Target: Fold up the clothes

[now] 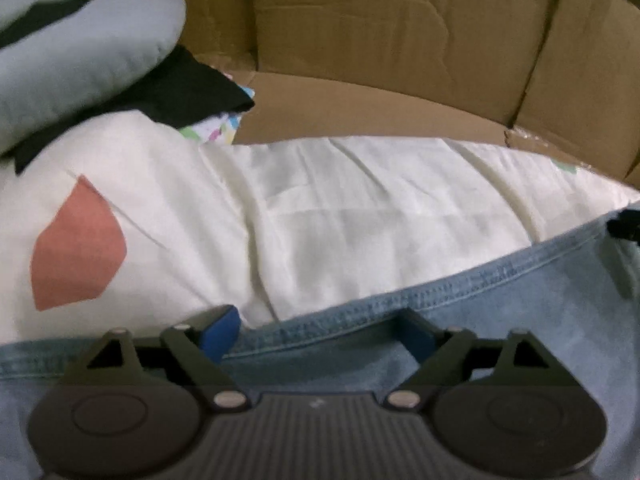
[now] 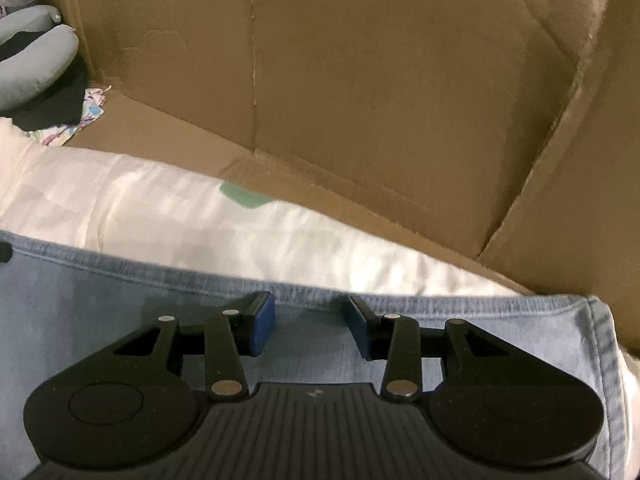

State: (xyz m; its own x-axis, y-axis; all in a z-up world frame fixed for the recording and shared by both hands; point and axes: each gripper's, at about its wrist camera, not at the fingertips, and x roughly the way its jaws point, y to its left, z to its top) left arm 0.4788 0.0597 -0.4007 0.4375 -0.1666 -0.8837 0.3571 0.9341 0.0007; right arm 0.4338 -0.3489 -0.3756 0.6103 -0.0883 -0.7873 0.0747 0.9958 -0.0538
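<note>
A light blue denim garment (image 1: 500, 320) lies flat over a white garment (image 1: 320, 216) that carries a red patch (image 1: 78, 248). Both rest inside a cardboard box. My left gripper (image 1: 318, 334) is open just above the denim, near its stitched hem, with its blue pads (image 1: 220, 332) wide apart. In the right wrist view the same denim (image 2: 100, 312) spreads under my right gripper (image 2: 311, 326), which is also open with a narrower gap over the hem. The denim's corner (image 2: 596, 320) lies at the right. Neither gripper pinches any cloth.
Cardboard box walls (image 1: 360, 28) rise close ahead and to the right (image 2: 400, 80). A rolled pale blue garment (image 1: 80, 52), a black one (image 1: 192, 84) and a patterned one (image 1: 216, 126) are piled at the far left. A green patch (image 2: 240, 196) shows on the white cloth.
</note>
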